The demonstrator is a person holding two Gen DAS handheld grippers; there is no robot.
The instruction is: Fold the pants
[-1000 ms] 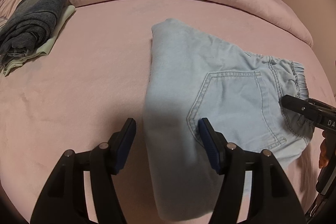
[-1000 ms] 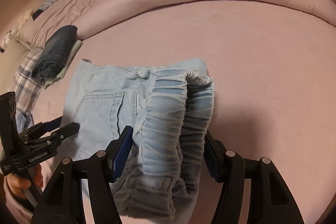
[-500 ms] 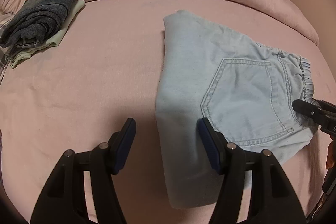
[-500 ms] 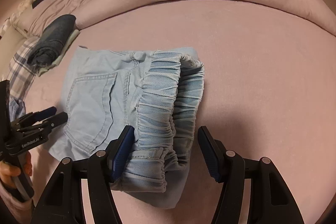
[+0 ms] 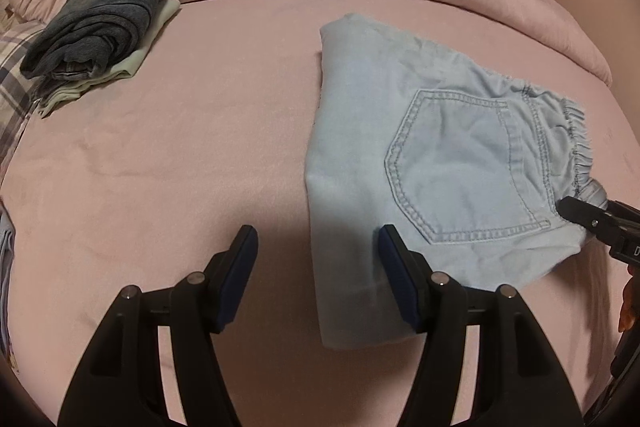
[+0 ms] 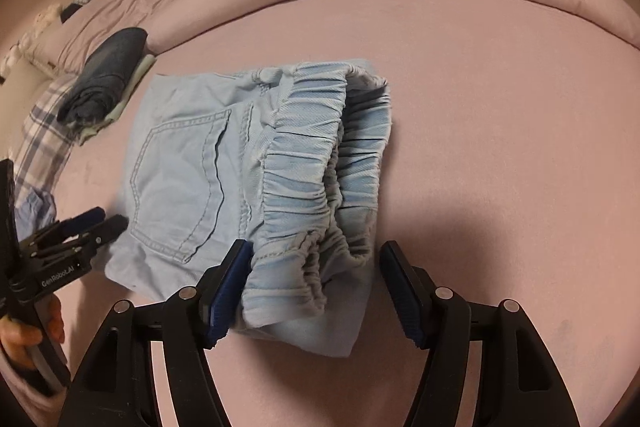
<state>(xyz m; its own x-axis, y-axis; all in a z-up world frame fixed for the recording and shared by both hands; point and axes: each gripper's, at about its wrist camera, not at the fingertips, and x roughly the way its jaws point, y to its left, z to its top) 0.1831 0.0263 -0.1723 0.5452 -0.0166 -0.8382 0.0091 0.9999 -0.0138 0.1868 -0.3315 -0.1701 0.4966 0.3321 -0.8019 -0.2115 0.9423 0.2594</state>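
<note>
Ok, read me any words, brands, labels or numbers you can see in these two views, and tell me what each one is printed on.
"GenRoboLAI", as best it reads: white print on the side of the left claw, in the right wrist view.
"D": a cut-off white letter on the right claw, at the edge of the left wrist view; the rest is out of frame.
Light blue pants: no readable tag.

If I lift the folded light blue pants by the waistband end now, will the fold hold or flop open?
Probably flop: the light blue pants are soft denim, layers loosely stacked. The gathered elastic waistband is bulky, so it likely gives grip but may stretch. The right claw stands open around it, so nothing pins the layers.
</note>
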